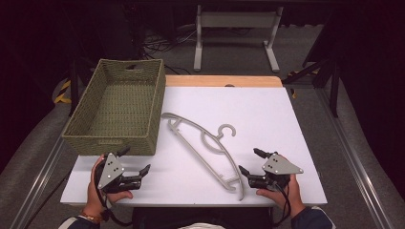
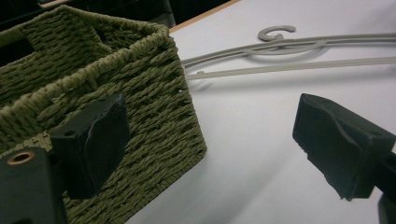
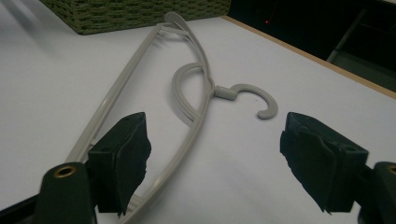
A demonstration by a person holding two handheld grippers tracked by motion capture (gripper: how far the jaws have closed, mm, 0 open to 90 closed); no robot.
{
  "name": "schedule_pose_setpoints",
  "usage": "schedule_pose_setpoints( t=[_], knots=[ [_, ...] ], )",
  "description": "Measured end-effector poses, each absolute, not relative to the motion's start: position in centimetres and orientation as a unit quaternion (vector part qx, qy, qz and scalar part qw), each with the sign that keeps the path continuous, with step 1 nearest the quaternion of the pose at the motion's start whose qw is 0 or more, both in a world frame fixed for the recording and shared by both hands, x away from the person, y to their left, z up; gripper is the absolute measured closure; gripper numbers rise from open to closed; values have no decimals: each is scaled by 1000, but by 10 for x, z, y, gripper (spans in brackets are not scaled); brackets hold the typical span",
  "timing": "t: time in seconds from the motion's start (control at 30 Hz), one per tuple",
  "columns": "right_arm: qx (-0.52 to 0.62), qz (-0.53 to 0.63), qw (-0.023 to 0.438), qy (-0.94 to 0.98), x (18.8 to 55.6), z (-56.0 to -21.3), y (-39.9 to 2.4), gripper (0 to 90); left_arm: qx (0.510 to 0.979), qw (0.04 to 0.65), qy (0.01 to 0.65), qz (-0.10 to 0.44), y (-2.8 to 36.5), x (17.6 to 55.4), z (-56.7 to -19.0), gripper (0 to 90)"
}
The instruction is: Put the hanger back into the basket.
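Nearest me, my right fingers (image 1: 251,161) stand open and empty just right of the grey hanger (image 1: 203,143), whose long axis runs from 11 to 5 o'clock across the tabletop (image 1: 267,114), while my left fingers (image 1: 136,160), also open, sit farther off by the basket (image 1: 143,138).

Left gripper (image 1: 135,163): black body, grey three-cornered plate with dark screws, black cable trailing. Right gripper (image 1: 251,162): same build. Brass-ringed hole near jaw base in gripper views. Dark blue sleeves; bracelet at left wrist.
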State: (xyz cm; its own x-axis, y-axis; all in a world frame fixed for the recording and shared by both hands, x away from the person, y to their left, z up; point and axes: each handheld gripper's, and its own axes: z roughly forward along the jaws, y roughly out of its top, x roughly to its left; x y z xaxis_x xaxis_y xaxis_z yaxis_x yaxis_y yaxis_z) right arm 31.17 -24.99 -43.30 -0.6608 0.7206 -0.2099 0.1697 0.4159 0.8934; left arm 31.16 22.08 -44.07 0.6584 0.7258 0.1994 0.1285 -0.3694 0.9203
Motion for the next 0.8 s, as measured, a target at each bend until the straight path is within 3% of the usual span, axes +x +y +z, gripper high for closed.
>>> schedule_pose_setpoints(
  t=[0.43, 0.6, 0.8],
  knots=[
    [315, 402, 245, 824, 340, -427, -238, 361, 785, 475, 267, 294, 223, 306, -445, 79],
    [317, 364, 179, 857, 375, -422, -206, 411, 779, 480, 267, 302, 225, 302, -442, 78],
    [322, 319, 151, 879, 399, -429, -187, 458, 785, 476, 269, 292, 224, 307, -445, 77]
  ],
)
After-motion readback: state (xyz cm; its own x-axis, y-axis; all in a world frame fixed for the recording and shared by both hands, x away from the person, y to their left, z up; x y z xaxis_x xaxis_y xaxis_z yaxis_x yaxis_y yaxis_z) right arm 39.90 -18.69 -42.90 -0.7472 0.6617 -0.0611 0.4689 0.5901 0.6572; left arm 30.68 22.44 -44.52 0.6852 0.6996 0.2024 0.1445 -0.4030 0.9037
